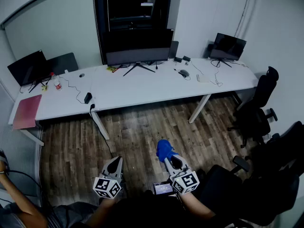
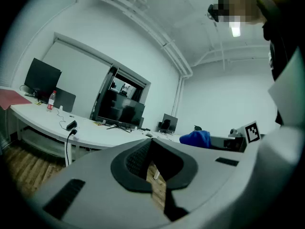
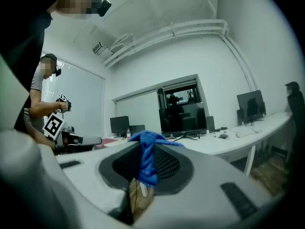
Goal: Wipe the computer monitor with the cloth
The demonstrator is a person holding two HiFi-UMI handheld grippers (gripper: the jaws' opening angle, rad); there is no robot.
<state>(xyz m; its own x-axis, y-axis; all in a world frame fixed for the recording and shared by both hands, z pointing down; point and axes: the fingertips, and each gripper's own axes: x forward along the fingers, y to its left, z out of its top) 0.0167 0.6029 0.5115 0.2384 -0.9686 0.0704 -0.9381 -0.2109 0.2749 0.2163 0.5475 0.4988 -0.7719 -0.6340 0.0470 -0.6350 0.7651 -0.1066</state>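
The large dark monitor [image 1: 138, 47] stands at the middle back of the long white desk [image 1: 142, 87], far across the wood floor from both grippers. It also shows as the monitor [image 2: 120, 109] in the left gripper view and the monitor [image 3: 185, 119] in the right gripper view. My right gripper [image 1: 167, 156] is shut on a blue cloth [image 1: 164, 149], which bunches out between its jaws as the cloth [image 3: 147, 157]. My left gripper [image 1: 114, 166] is shut with nothing in it, held low beside the right one; its jaws meet in the left gripper view [image 2: 153, 168].
Smaller monitors stand at the desk's left end [image 1: 29, 68] and right end [image 1: 229, 46]. A red folder [image 1: 27, 111], a bottle [image 1: 57, 83], cables and a mouse [image 1: 184, 73] lie on the desk. Black office chairs [image 1: 255, 107] crowd the right. Another person [image 3: 42, 99] stands at left.
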